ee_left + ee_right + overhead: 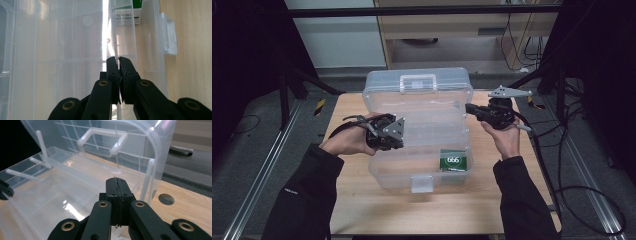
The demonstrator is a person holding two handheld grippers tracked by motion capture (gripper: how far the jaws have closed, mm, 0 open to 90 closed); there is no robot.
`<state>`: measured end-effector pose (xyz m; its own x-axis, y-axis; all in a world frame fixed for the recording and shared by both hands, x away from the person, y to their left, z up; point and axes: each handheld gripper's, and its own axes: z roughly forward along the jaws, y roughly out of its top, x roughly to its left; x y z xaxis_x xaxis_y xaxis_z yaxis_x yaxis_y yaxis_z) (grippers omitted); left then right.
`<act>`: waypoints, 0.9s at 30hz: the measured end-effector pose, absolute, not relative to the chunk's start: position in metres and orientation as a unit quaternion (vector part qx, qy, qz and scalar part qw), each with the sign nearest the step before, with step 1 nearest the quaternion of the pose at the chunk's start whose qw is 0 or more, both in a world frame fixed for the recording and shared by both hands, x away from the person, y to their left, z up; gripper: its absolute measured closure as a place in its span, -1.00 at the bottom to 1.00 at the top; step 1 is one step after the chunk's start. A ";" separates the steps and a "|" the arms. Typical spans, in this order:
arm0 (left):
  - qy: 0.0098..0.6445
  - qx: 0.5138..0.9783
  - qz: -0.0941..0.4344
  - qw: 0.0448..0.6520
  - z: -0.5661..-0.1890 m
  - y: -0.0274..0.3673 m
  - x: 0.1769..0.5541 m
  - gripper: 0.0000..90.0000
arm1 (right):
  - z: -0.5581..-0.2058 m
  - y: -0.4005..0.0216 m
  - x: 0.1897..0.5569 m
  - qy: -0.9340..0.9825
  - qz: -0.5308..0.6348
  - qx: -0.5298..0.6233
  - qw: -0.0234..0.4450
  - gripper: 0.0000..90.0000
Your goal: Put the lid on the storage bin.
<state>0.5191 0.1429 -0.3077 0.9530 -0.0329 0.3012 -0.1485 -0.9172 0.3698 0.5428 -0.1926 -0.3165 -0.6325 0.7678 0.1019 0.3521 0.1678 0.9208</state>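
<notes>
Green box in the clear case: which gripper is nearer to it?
Left. The left gripper sits at the case's left edge, level with the green box; the right gripper is farther back.

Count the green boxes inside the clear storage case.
1. The green box sits in the near right corner of the clear case, close to the front latch. More could be hidden under the left gripper.

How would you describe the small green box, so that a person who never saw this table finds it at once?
Start at the wooden table and find the big clear plastic case standing open in its middle. Look inside the case at the corner nearest the person's right hand. There lies the small green box with white print, the one coloured thing in the see-through case.
</notes>
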 end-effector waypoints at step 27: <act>-0.037 0.954 0.135 0.265 -0.320 0.147 0.508 0.48 | -0.327 -0.197 0.546 0.739 0.517 0.389 0.186 1.00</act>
